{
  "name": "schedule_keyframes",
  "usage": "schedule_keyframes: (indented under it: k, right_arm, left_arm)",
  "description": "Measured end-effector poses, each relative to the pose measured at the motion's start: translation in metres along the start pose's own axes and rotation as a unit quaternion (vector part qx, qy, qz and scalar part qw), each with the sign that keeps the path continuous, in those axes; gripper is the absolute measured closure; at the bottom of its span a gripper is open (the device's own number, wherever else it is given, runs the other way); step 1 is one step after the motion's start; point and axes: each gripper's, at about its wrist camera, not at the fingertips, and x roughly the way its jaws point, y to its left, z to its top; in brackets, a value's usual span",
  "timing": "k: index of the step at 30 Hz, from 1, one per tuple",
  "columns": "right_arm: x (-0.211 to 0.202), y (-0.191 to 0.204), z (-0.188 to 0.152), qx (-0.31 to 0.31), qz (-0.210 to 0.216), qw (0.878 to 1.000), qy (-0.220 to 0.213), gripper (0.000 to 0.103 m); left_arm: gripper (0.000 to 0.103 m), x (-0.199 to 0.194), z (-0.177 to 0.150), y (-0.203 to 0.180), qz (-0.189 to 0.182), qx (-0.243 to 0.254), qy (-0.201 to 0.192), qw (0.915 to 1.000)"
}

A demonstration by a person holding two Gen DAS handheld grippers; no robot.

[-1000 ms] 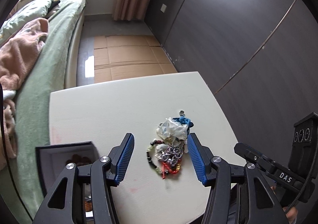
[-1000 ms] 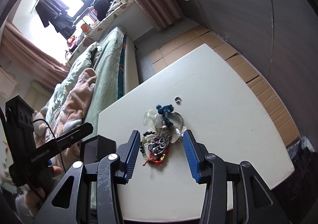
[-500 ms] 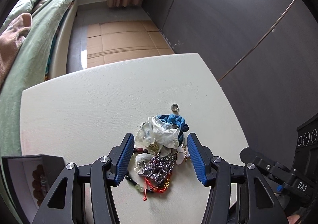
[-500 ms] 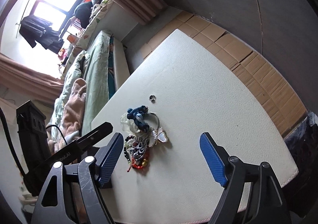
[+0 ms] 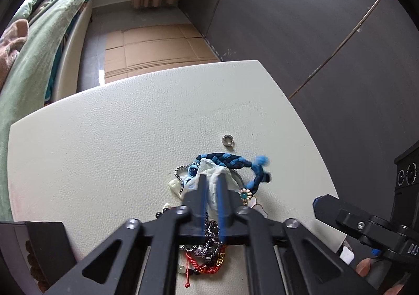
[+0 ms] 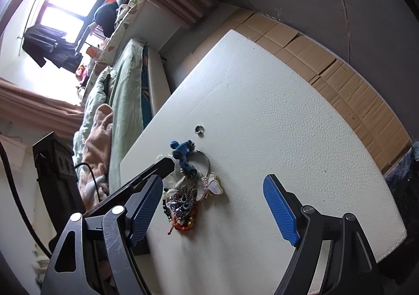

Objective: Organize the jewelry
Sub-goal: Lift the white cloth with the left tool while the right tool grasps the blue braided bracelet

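White textured table (image 5: pixel 110 143), bed with green cover (image 5: pixel 31 64) to one side, flattened cardboard (image 5: pixel 154 46) on the floor beyond, dark wall panels (image 5: pixel 301 20) behind. Open dark jewelry box (image 5: pixel 39 250) at the table's near-left corner. Small silver ring (image 5: pixel 227 139) lies alone, just past the pile.

Jewelry pile (image 6: pixel 187 190): blue braided bracelet (image 5: pixel 230 160), silver chain, red beaded strand (image 5: pixel 207 266), white butterfly brooch (image 6: pixel 209 186), tangled together mid-table.

Left gripper (image 5: pixel 211 181) has just closed; jaws pressed together, pinching a clear plastic bag (image 5: pixel 212 168) on top of the pile. Right gripper (image 6: pixel 212 210) spread wide, jaws straddling the pile's near end, touching nothing visible.
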Motion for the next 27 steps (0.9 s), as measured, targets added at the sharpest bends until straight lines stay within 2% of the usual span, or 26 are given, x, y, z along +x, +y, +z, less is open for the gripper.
schedule_keyframes:
  k: [2, 13, 20, 25, 27]
  right_arm:
    - [0.003, 0.002, -0.002, -0.002, -0.005, 1.000, 0.000, 0.024]
    - [0.020, 0.013, -0.001, -0.017, -0.019, 1.000, -0.003, 0.024]
    - [0.036, 0.025, 0.001, -0.046, -0.046, 0.998, -0.006, 0.024]
    - [0.053, 0.050, -0.002, -0.111, -0.096, 0.989, -0.005, 0.037]
    - [0.063, 0.057, -0.005, -0.142, -0.139, 0.980, -0.004, 0.044]
  left_arm:
    - [0.102, -0.008, 0.000, 0.001, -0.010, 0.000, -0.017, 0.9998]
    - [0.103, -0.062, 0.005, 0.020, -0.054, -0.020, -0.065, 0.9963]
    - [0.103, -0.087, 0.003, 0.035, -0.063, -0.022, -0.089, 0.9938]
    - [0.103, -0.099, 0.001, 0.047, -0.057, -0.027, -0.102, 0.9928]
    - [0.103, -0.102, 0.002, 0.052, -0.057, -0.031, -0.104, 0.9925]
